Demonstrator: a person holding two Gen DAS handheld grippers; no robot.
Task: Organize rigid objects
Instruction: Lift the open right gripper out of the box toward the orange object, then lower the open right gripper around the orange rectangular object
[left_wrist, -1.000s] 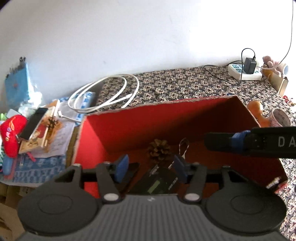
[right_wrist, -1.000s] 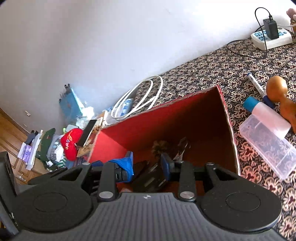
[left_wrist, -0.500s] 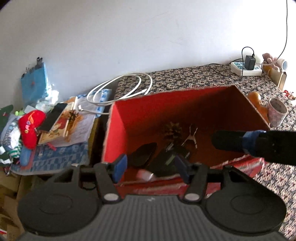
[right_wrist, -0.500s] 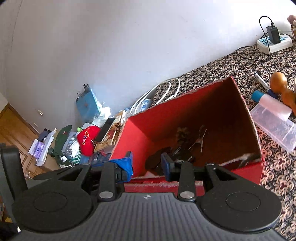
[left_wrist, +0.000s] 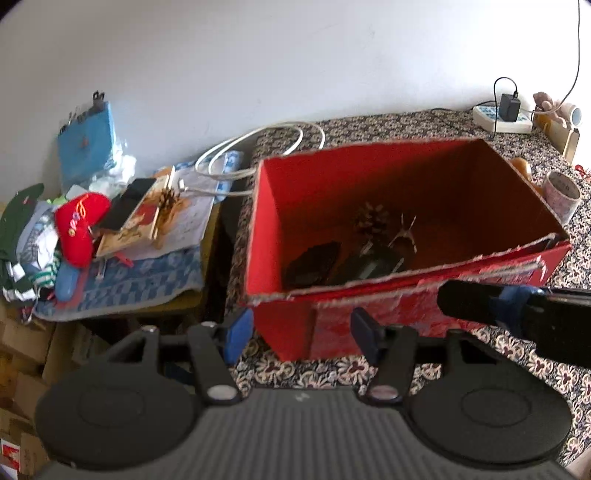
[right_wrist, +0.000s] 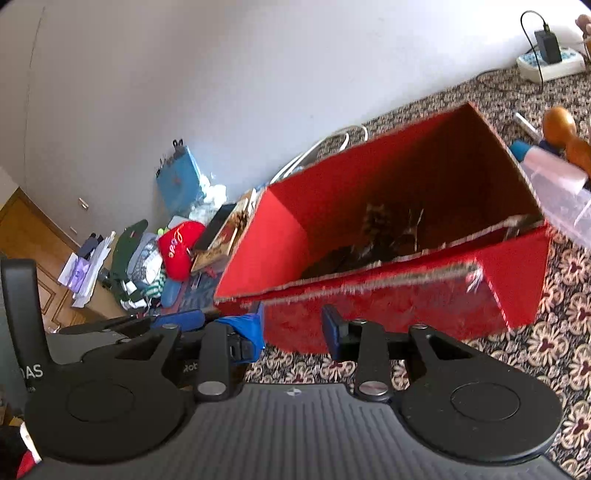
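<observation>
Nearest, the left gripper (left_wrist: 301, 334) stands with its jaws apart and nothing between them, just short of the red box's (left_wrist: 399, 321) front wall; the right gripper (right_wrist: 295, 332) is beside it, its jaws closer together yet also bare, so neither holds anything. Inside the box lie a pine cone (left_wrist: 371, 218), a metal clip (left_wrist: 404, 230) and two dark flat objects (left_wrist: 314, 260) I cannot identify; the cone looks light and brittle, best taken gently across its middle; the clip is stiff and thin, likely to slip unless pinched on its body. Beyond, on the patterned cloth (right_wrist: 554, 350), a clear plastic case (right_wrist: 565, 199) and a wooden gourd (right_wrist: 559, 123) sit just right of the box; the case looks smooth, so I would grip its long sides.
</observation>
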